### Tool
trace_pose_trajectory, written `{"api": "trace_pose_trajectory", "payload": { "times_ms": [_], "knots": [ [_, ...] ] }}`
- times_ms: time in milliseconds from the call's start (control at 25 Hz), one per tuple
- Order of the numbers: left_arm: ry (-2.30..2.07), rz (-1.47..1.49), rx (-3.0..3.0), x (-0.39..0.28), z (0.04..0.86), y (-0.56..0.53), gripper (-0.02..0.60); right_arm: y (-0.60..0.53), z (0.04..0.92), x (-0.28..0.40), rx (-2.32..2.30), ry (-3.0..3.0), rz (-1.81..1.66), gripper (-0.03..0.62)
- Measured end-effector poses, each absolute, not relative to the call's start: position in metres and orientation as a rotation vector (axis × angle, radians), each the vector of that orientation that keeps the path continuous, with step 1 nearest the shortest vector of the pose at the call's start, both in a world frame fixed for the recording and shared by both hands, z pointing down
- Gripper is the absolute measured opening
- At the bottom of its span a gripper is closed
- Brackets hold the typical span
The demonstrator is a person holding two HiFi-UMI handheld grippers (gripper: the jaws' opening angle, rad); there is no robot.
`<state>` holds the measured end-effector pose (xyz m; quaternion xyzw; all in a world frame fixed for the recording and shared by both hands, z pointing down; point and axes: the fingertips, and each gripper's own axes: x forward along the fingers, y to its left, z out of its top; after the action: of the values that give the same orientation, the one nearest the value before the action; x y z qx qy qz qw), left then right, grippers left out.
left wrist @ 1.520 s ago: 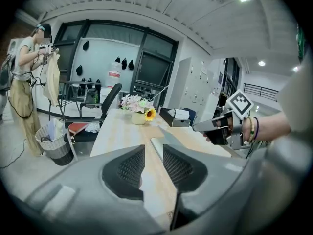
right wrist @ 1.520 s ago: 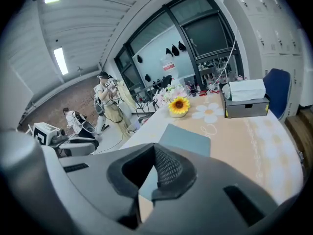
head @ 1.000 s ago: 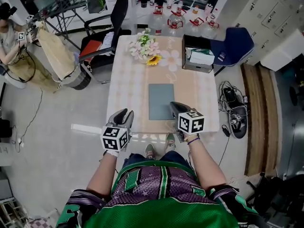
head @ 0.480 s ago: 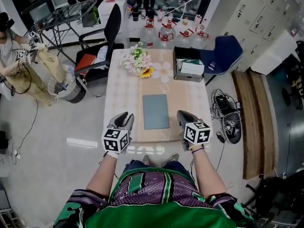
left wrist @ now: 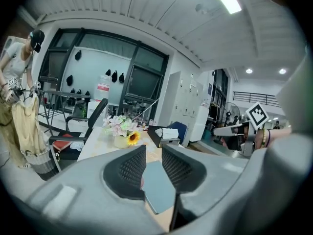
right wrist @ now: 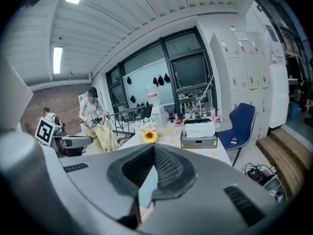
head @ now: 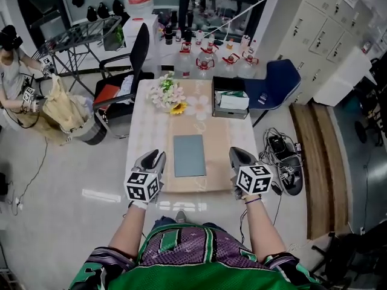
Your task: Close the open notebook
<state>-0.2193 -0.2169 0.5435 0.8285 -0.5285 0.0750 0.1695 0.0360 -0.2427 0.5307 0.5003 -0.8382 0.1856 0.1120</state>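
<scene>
The notebook lies shut and flat on the table, its grey-blue cover up. My left gripper hangs over the table's near left corner, apart from the notebook. Its jaws are closing with a gap still between them, and nothing is held. In the left gripper view the notebook shows through that gap, farther off, beyond the left gripper. My right gripper hovers at the near right corner, shut and empty. The right gripper has its tips together above the notebook.
A vase of flowers and a black box of papers stand at the table's far end. A black office chair is far left, a blue chair far right. Cables lie on the floor. A person stands at left.
Both grippers have risen and drawn back from the table. The right one has left the notebook's near right corner and moved right. The left jaws have narrowed.
</scene>
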Motion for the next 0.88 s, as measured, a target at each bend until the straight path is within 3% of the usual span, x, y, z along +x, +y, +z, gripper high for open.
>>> {"api": "trace_pose_trajectory", "payload": {
  "times_ms": [880],
  "knots": [
    [-1.699,0.003,2.594,-0.147,0.361,-0.142,0.101,-0.171,0.386,0.14,1.68,-2.631,0.181,0.0]
  ]
}}
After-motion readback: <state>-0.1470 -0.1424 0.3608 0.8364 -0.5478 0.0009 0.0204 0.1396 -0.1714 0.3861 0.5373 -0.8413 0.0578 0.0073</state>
